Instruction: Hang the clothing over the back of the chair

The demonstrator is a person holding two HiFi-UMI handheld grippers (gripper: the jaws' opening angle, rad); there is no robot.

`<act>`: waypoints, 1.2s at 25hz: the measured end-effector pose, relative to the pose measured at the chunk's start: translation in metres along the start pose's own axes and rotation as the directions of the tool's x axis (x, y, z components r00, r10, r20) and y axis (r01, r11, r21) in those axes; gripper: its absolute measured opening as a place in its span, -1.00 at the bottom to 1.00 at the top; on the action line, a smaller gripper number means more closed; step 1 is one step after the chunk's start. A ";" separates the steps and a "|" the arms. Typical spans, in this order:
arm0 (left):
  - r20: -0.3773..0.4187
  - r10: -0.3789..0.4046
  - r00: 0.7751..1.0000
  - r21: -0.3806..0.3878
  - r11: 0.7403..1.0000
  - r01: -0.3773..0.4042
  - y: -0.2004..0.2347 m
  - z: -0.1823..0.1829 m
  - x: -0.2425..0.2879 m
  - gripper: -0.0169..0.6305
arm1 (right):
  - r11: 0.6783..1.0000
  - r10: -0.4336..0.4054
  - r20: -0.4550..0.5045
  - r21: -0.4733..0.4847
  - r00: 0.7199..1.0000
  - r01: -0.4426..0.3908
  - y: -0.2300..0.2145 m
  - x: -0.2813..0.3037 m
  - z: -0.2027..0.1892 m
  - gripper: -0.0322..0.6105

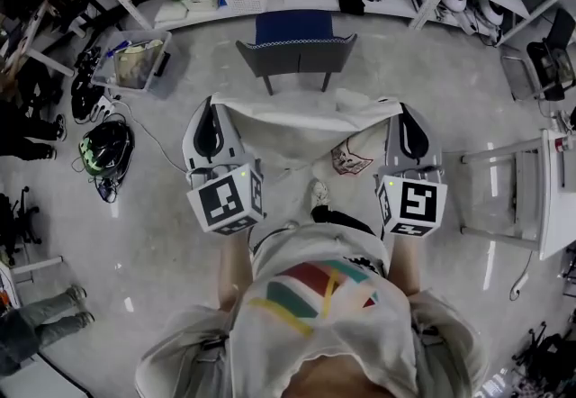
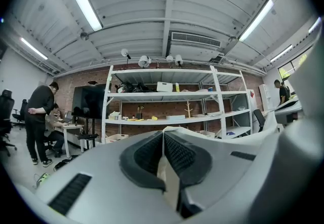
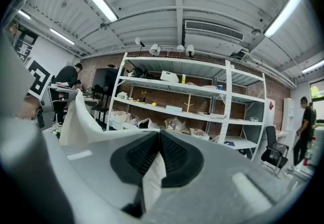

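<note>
Only my head view gives me the grey-backed chair with the blue seat (image 1: 295,49), at upper centre of the frame. Just below it the white cloth garment (image 1: 301,122) is stretched between the left gripper (image 1: 214,108) and the right gripper (image 1: 407,110) — short of the chair back, as far as I can tell, and held above the pale floor (image 1: 162,207).

The gripper views give me what that one cannot: the pinch itself. In the left gripper view the fingers (image 2: 183,156) are closed together on a fold of the garment, which pokes out at lower centre. In the right gripper view the fingers (image 3: 177,157) are likewise clamped on a strip of it, with more cloth billowing at the left edge. Both views look past the fingers at white metal shelving (image 2: 162,116) against a brick wall (image 2: 152,109).
</note>
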State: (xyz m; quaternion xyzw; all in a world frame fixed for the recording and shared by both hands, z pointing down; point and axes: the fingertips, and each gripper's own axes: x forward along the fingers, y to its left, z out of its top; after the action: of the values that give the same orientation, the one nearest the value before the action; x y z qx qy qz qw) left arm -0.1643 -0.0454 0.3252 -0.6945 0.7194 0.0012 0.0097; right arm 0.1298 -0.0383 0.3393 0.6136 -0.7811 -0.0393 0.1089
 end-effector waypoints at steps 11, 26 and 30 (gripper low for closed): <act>-0.029 0.050 0.998 0.016 0.999 -0.049 -0.035 -0.002 0.057 -0.90 | 0.999 0.047 0.053 0.016 0.998 -0.047 -0.057 0.064 0.002 -0.88; -0.038 0.000 0.999 0.048 0.999 0.002 -0.033 0.007 0.114 -0.90 | 0.999 0.023 0.060 0.044 0.998 -0.025 -0.068 0.120 0.012 -0.88; 0.004 -0.001 1.000 0.057 0.998 0.001 -0.026 0.018 0.128 -0.90 | 0.999 0.006 0.086 0.038 0.996 -0.009 -0.067 0.130 0.025 -0.88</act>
State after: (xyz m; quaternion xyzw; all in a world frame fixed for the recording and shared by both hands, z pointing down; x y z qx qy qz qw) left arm -0.1430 -0.1735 0.3055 -0.6942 0.7189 -0.0180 0.0309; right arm 0.1588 -0.1818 0.3182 0.6104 -0.7879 -0.0505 0.0636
